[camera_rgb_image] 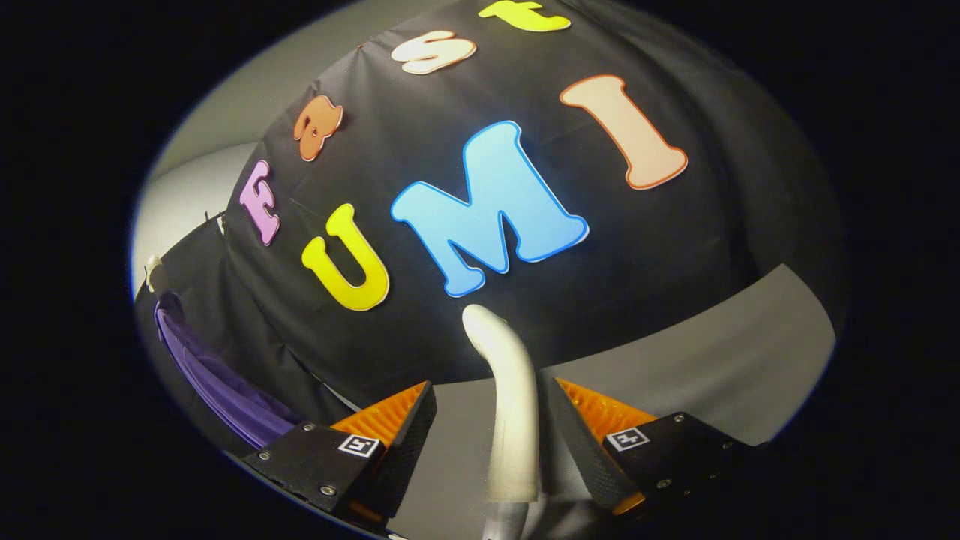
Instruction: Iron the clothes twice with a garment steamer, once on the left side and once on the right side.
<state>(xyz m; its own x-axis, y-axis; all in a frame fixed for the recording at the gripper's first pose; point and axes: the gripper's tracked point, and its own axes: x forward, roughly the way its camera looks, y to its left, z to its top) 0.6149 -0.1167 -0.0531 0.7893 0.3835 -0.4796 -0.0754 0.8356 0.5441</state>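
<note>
the gripper (pixel 495 420) sits at the bottom centre of the frame with its fingers spread wide. the white garment steamer (pixel 510 405) stands between them, its long axis running up the frame to a rounded tip. clear gaps show on both sides, so neither finger presses on it; whether it is held lower down cannot be told. the purple clothes (pixel 217 382) hang at the lower left of the frame, under a pale hanger end (pixel 154 271). the clothes lie well to the left of the steamer's tip, so the coming move likely swings left.
</note>
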